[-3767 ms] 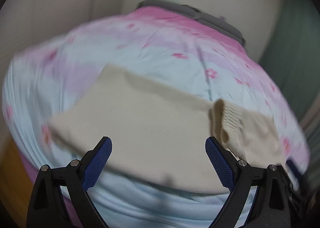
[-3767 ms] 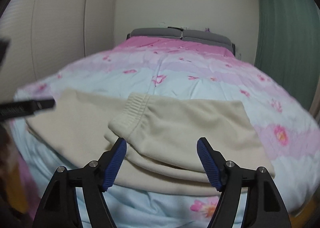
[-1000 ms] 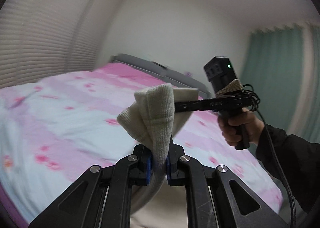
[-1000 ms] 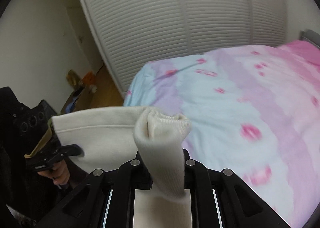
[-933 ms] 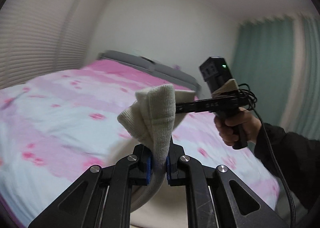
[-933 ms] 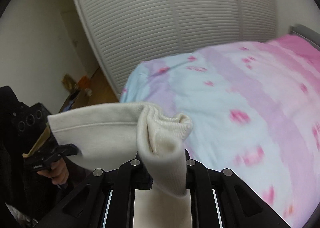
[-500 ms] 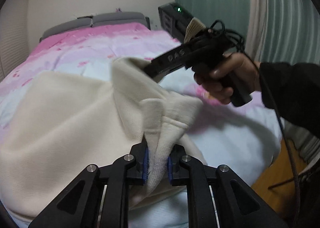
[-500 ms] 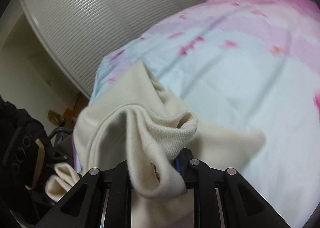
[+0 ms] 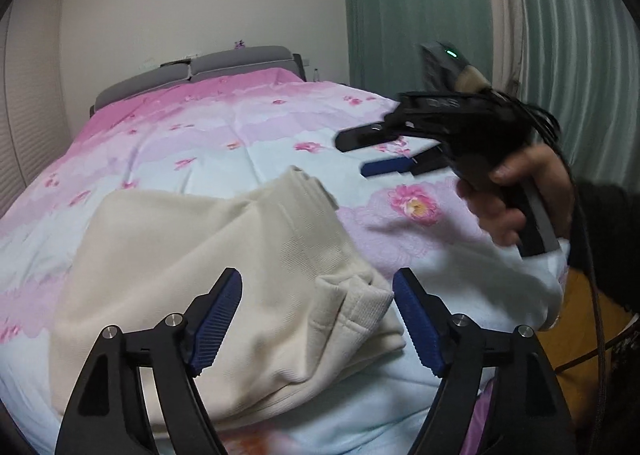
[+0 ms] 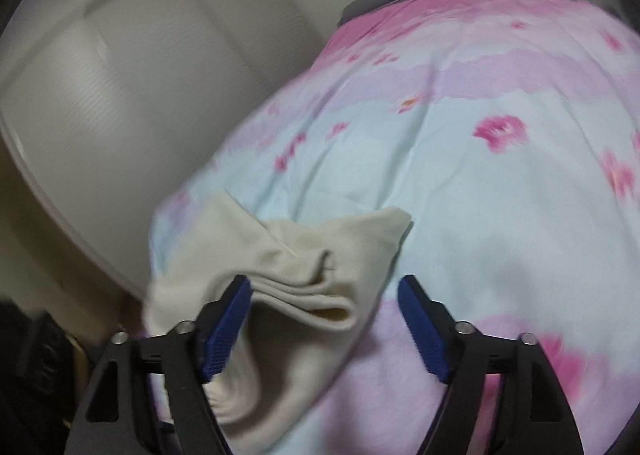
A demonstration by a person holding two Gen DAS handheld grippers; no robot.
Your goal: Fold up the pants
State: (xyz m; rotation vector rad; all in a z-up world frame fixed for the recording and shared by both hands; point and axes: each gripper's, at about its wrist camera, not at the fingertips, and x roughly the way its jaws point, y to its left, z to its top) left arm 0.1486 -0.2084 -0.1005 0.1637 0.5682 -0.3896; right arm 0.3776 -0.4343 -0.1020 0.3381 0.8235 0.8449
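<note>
Both tools released over the fold. Nearest, the left gripper (image 9: 318, 319) stands spread and empty just above the cream pants (image 9: 200, 275), which lie bunched at the near end of the bed (image 9: 248, 143), a ribbed cuff (image 9: 360, 307) between its pads. Beyond the pants, the right gripper (image 10: 324, 325) is likewise parted, holding nothing. The fold looks loose; judged best practice is to pinch the cuff corners, draw them level, and smooth flat.

Bed (image 9: 280, 127): pink and pale-blue flowered quilt, grey headboard (image 9: 236, 63) behind.
On it: cream pants (image 9: 208, 255), folded, near corner.
</note>
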